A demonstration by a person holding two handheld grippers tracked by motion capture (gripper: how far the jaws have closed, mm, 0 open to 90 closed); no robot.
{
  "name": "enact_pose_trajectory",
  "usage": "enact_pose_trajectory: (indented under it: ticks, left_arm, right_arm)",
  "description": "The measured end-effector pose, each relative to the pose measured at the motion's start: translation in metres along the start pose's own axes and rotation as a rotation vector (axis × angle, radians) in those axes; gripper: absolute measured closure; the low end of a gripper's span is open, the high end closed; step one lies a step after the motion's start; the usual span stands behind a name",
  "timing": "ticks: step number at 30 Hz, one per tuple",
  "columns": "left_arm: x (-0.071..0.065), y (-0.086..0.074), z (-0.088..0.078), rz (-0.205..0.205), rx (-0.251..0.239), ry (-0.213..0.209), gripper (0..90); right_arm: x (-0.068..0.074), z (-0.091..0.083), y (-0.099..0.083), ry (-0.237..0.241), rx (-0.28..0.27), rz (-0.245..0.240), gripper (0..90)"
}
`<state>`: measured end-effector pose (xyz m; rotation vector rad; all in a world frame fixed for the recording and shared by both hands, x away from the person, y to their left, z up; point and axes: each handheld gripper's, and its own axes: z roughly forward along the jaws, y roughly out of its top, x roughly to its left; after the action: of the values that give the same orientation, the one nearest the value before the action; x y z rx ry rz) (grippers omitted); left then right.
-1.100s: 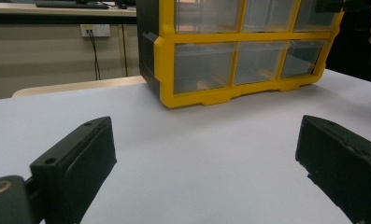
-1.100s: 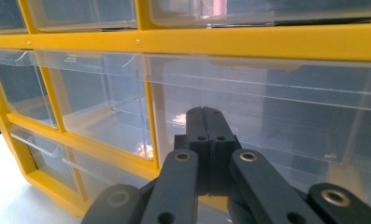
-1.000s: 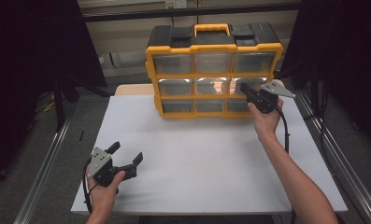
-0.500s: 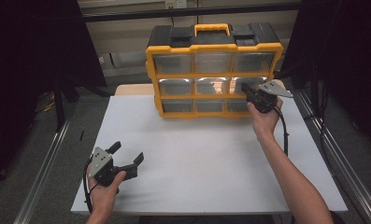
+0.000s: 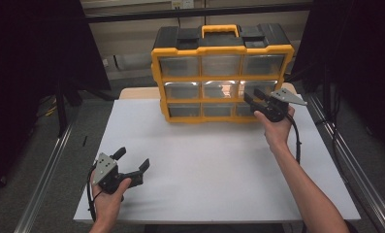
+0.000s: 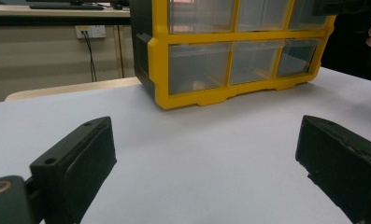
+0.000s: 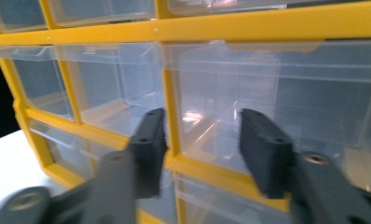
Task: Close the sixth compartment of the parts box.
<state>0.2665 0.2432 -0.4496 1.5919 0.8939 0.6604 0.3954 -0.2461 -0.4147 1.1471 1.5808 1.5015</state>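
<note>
Moved since the earlier frame: jaws of the right gripper [image 5: 254, 97], just been opening, now parted with nothing between them; both hands otherwise in place.

Item one: yellow organiser box [image 5: 222, 73], black top and handle, standing upright at upper centre of the high view, at the far edge of the white table [image 5: 204, 165]. Nine clear drawers in three rows, all apparently pushed in.

Item two: right gripper, middle right of the high view, held level against the right end of the middle row. In the right gripper view, jaws released and straddling the yellow upright between two clear drawers, the middle-right drawer [image 7: 276, 88] behind the right-hand jaw. Contact with the drawer front not certain.

Item three: left gripper [image 5: 131, 164], lower left of the high view, low over the table and well apart from the box. Jaws spread wide, empty, pointing toward the box [image 6: 234, 51].

Risks, as judged: closing here likely to pinch the frame upright rather than a drawer lip, so no drawer pulled. Pull without the idle gripper bracing the box likely to drag or tip it forward. Smooth clear plastic likely to slip from the pads.
</note>
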Motion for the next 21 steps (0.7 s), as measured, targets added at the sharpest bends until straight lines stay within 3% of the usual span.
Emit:
enact_pose_trajectory:
  ticks: [2, 11, 15, 18, 21]
  left_arm:
    - [0.001, 0.0, 0.0, 0.013, 0.004, 0.003, 4.9]
    - [0.002, 0.0, 0.003, -0.01, -0.004, 0.0, 4.7]
    - [0.003, -0.001, 0.002, -0.006, 0.004, 0.004, 4.7]
    - [0.003, -0.001, 0.002, -0.009, 0.006, 0.014, 4.7]
    - [0.003, -0.001, 0.002, -0.019, 0.004, 0.017, 4.8]
  right_arm:
    - [0.001, -0.003, -0.001, 0.004, 0.003, -0.001, 39.9]
    - [0.005, -0.014, -0.002, 0.043, 0.026, 0.031, 8.5]
    - [0.005, -0.02, -0.005, 0.056, 0.044, 0.017, 2.3]
    - [0.004, -0.027, -0.008, 0.054, 0.05, 0.037, 3.1]
    - [0.003, -0.035, -0.011, 0.039, 0.051, 0.026, 2.8]
